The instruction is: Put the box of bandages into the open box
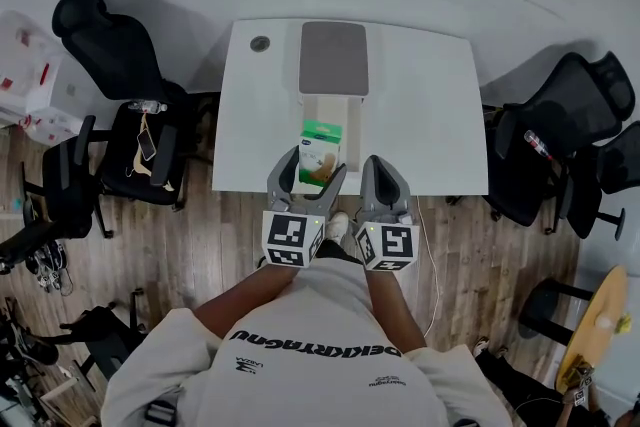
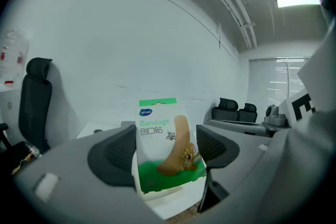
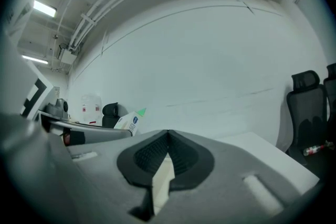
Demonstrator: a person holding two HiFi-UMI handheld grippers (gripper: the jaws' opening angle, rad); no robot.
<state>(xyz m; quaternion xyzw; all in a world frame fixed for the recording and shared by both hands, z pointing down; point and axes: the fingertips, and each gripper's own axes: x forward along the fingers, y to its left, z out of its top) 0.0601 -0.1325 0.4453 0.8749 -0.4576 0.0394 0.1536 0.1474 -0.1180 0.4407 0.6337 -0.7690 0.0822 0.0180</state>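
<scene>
White desk (image 1: 430, 105) stood against a pale wall, on a wooden floor (image 1: 200, 235), with black office chairs on its left (image 1: 120, 65) and right (image 1: 570, 115). An open box (image 1: 352, 110), white inside, lay at the desk's centre line. Its grey lid (image 1: 333, 58) was folded back on the far side.

Left hand-held gripper (image 1: 311, 171) was clamped on the box of bandages (image 1: 322, 141). In the left gripper view, a ribbed pad pressed each side edge of the carton, with the jaws set wide. The carton was green and white and stood upright, its printed face turned toward that gripper's camera. In the head view it sat at the near end of the open box, close to the desk's front edge. Whether its base was inside the open box's walls could not be determined.

Right hand-held gripper (image 1: 381, 171) was clenched, its two pads meeting in a single seam. It was held just beside the left one, over the desk's front edge, apart from the open box.
</scene>
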